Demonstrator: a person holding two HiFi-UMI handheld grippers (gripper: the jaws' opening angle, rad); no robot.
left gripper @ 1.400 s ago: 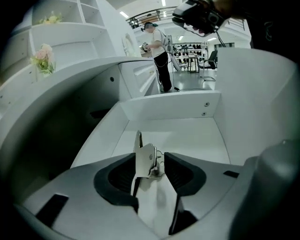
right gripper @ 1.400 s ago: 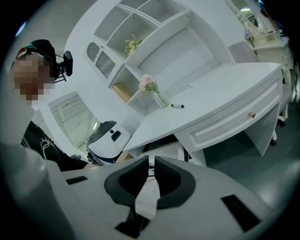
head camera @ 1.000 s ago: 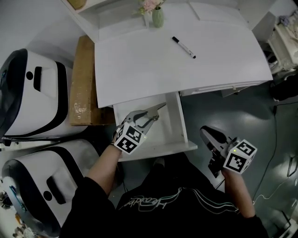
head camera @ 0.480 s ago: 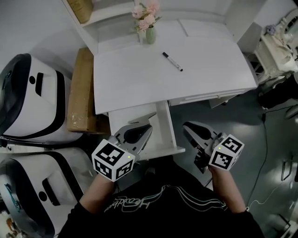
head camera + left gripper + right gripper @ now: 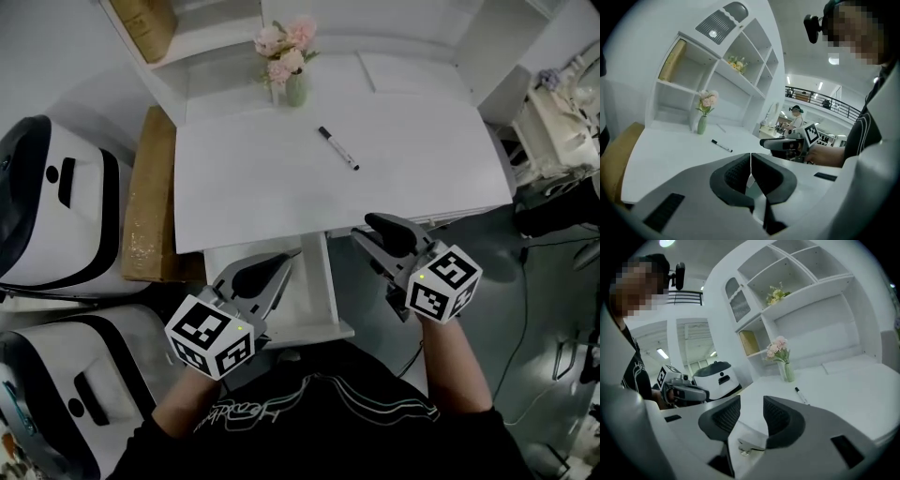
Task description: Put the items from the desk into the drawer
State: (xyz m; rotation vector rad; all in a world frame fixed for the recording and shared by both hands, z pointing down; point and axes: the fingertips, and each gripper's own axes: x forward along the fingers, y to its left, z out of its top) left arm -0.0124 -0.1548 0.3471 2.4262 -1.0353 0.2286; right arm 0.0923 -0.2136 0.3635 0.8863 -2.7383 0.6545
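A black-and-white marker (image 5: 337,148) lies alone in the middle of the white desk (image 5: 253,187); it also shows as marker (image 5: 722,146) and marker (image 5: 801,395). Below the desk's front edge the white drawer (image 5: 333,281) stands pulled out. My left gripper (image 5: 291,256) hovers over the drawer, jaws shut with nothing between them, seen as left gripper (image 5: 750,154). My right gripper (image 5: 367,232) is at the desk's front edge, right of the drawer. It is open and empty, seen as right gripper (image 5: 751,401), and points toward the marker.
A green vase of pink flowers (image 5: 294,87) stands at the desk's back, under a white shelf unit (image 5: 216,37). A cardboard box (image 5: 141,202) and two white-and-black machines (image 5: 52,202) sit left of the desk. Cables and clutter (image 5: 562,103) are on the right.
My left gripper has drawn back out of the drawer toward the person. My right gripper has risen from beside the drawer to the desk's front edge.
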